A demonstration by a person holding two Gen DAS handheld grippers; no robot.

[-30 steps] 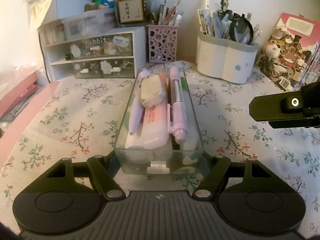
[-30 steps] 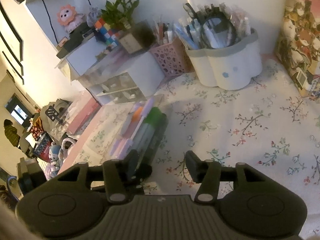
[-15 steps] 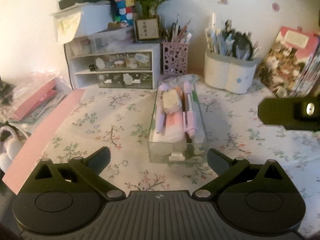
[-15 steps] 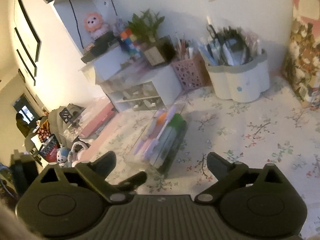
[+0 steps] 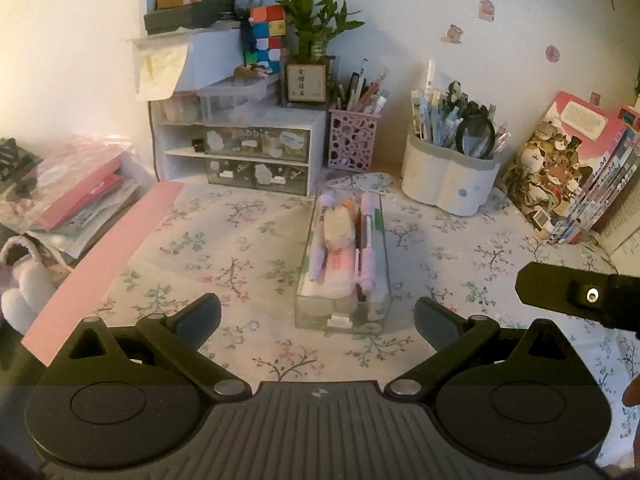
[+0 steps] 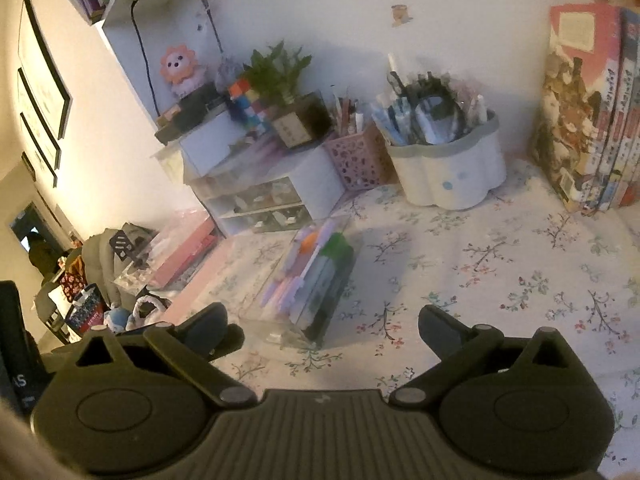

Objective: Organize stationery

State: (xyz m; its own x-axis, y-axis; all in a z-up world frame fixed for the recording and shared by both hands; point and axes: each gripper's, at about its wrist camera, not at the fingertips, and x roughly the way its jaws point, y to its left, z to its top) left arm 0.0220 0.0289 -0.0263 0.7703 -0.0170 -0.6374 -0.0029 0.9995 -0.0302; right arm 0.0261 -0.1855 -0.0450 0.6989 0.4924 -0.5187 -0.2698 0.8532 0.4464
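Both tools — left gripper [image 5: 316, 316] and right gripper [image 6: 322, 326] — are spread wide, holding nothing. The clear tray [image 5: 343, 258] rests mid-tablecloth [image 5: 224, 248], probably rigid, slick, light — grasp its short end wall.

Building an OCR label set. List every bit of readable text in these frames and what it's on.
"bbit": upper drawer front of the white drawer unit; the first letters are hidden by glare.
Framed sign in front of the plant: four dark characters, too small to read.
Book covers and spines: print too blurred to read.
Pink highlighter in the clear box: print unreadable.
Nothing else is legible.
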